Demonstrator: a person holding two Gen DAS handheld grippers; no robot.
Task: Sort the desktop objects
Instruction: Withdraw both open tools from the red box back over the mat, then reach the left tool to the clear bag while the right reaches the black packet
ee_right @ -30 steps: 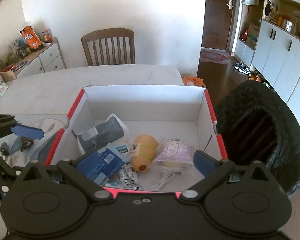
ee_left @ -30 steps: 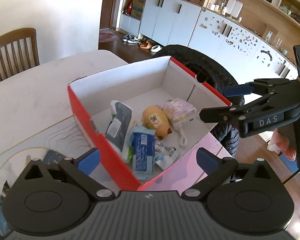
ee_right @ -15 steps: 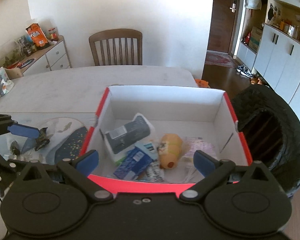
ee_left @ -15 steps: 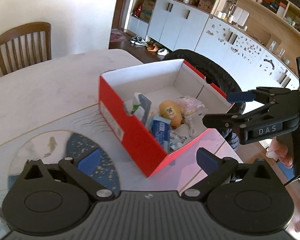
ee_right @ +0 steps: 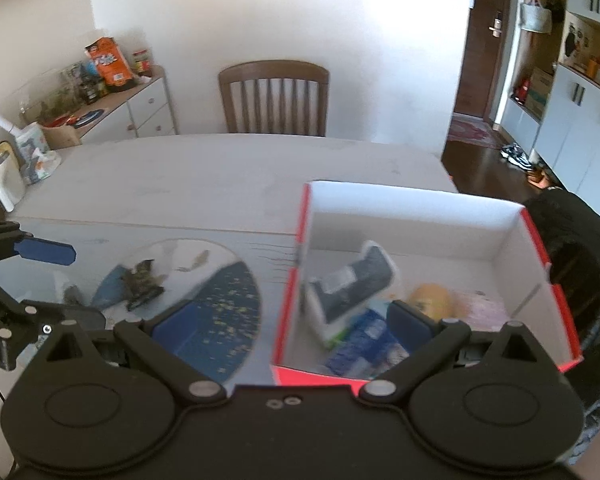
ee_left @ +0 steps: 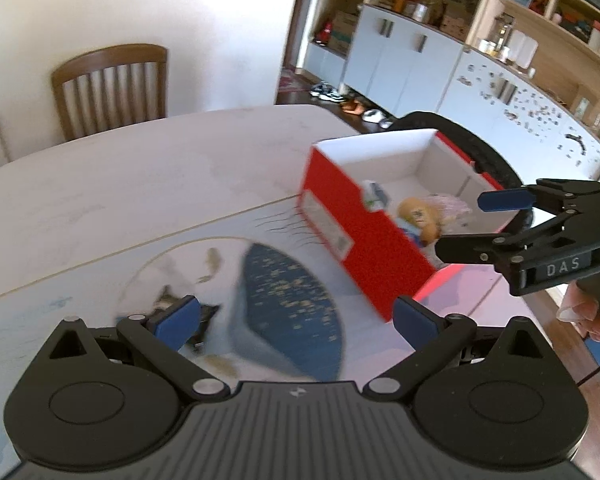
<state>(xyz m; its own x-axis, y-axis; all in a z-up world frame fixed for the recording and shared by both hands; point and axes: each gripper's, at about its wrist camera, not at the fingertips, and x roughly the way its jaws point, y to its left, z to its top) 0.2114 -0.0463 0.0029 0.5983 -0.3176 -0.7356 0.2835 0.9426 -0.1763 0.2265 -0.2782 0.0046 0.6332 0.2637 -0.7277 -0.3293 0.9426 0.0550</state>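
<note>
Left wrist: both grippers (ee_left: 296,322) apparently empty

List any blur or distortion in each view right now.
Left wrist view: motion blur smears the red box and the table mat's blue print; fisheye bends the cabinets. Right wrist view: the box's contents blur, the chair stays fairly sharp.

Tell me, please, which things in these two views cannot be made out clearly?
- Items in the red box, left wrist view: the near wall hides most of them, and motion blur smears the rest.
- Same items, right wrist view: blurred, and a finger of the right gripper covers part of the blue packet.
- Label on the box side: too blurred to read.
- Small dark things on the mat: too blurred to identify.
</note>
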